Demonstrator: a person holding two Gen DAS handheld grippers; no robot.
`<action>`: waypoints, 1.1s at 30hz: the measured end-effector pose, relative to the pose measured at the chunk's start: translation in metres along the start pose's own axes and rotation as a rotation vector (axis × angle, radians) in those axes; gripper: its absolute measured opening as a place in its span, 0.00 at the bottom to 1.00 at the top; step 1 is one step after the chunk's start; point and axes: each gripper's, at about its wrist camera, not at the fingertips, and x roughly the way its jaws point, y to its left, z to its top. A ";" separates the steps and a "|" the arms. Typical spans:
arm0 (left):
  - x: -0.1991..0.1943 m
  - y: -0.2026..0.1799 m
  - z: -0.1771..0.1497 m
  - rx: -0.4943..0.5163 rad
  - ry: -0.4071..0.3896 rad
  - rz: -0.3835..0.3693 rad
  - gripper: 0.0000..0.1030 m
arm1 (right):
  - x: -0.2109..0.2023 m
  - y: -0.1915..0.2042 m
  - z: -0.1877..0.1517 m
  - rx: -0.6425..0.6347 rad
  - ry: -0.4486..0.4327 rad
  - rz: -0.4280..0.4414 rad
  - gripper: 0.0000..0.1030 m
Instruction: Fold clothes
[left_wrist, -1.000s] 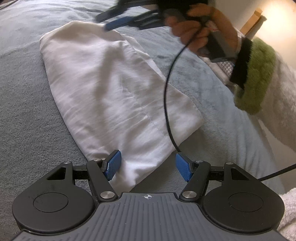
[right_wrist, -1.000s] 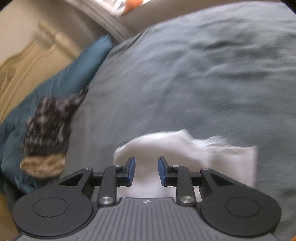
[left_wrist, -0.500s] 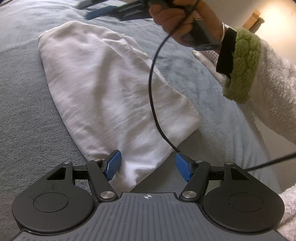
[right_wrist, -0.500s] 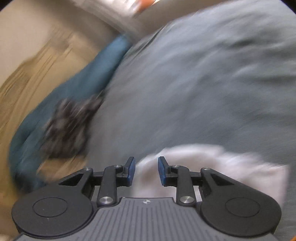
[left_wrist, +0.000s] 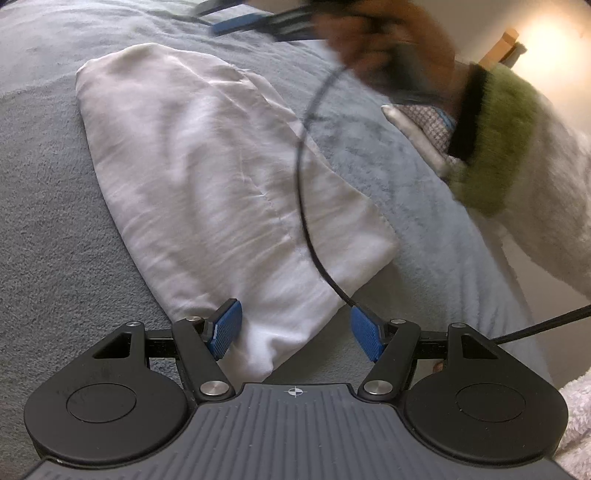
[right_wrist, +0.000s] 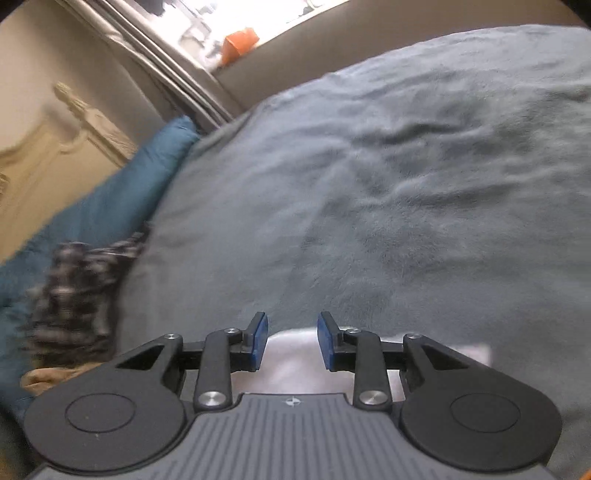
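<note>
A white, softly creased cotton garment (left_wrist: 221, 192), folded into a long rounded shape with a stitched seam running down it, lies flat on a grey-blue fleecy blanket (left_wrist: 44, 229) that covers the bed. The landmark for everything here is that garment.

The left gripper (left_wrist: 295, 330), black plastic with ribbed blue rubber pads, hovers at the garment's near corner. Its jaws stand wide apart and press on nothing; the narrow near end of the cloth lies between them, close to the left pad, while the right pad is clear of the cloth over bare blanket.

Beyond the garment's far end, the right gripper (left_wrist: 255, 24) shows blurred in the left wrist view, held by a hand (left_wrist: 384, 44) in a fluffy white sleeve with a green plush cuff (left_wrist: 491, 144). A thin black cable (left_wrist: 301, 177) loops down across the garment's right side. In its own view, the right gripper (right_wrist: 291, 341) has its jaws parted with a gap, gripping nothing; the garment's far edge (right_wrist: 291, 358) lies below, between and behind the pads.

To the left of the garment, seen from the right wrist, a teal quilted pillow (right_wrist: 110, 206) bears a blurred dark checked cloth (right_wrist: 77, 291). No readable writing shows.
</note>
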 end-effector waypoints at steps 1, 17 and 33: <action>-0.005 0.002 0.000 -0.002 -0.001 -0.002 0.64 | -0.017 -0.001 -0.003 0.018 0.007 0.055 0.31; 0.000 -0.001 0.000 -0.043 -0.003 0.009 0.64 | -0.035 -0.010 -0.078 0.121 0.160 0.202 0.42; -0.010 -0.003 -0.002 -0.037 -0.001 0.021 0.64 | -0.117 -0.089 -0.117 0.410 -0.108 0.152 0.37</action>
